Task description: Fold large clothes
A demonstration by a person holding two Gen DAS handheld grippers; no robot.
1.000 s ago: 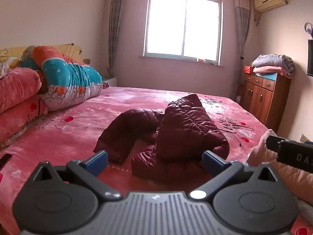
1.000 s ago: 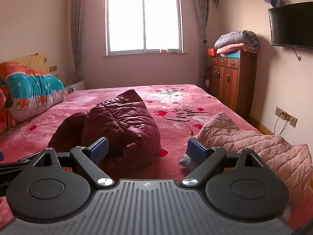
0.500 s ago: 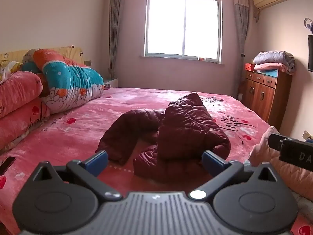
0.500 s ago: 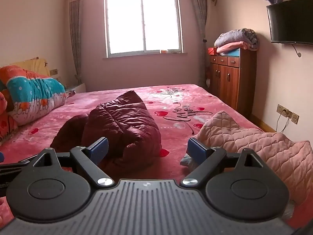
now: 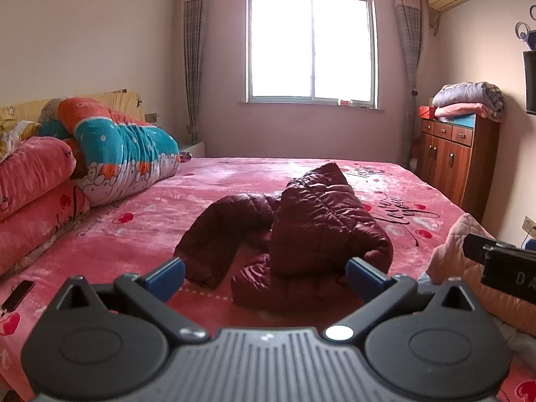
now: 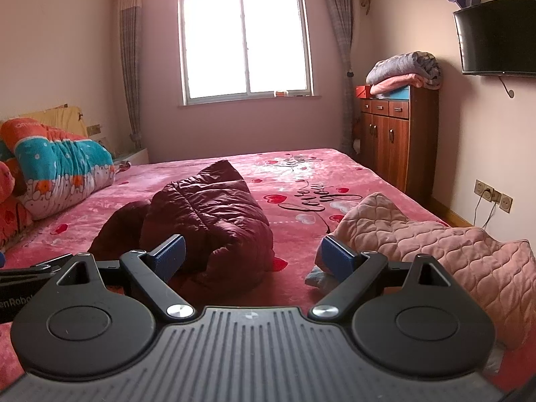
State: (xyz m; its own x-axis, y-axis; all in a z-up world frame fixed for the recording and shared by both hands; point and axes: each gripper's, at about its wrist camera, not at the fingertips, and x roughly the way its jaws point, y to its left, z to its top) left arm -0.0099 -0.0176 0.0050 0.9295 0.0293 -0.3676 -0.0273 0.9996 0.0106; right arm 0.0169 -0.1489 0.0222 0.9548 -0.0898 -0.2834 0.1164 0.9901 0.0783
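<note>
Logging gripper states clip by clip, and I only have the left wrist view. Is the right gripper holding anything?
Observer: No. The right gripper is empty, jaws wide open, short of the jacket.
Reviewer: And the pink thing cut off at my right edge?
Observer: A quilted pink cloth, crumpled, lying right of the jacket with bare bedspread between them.
</note>
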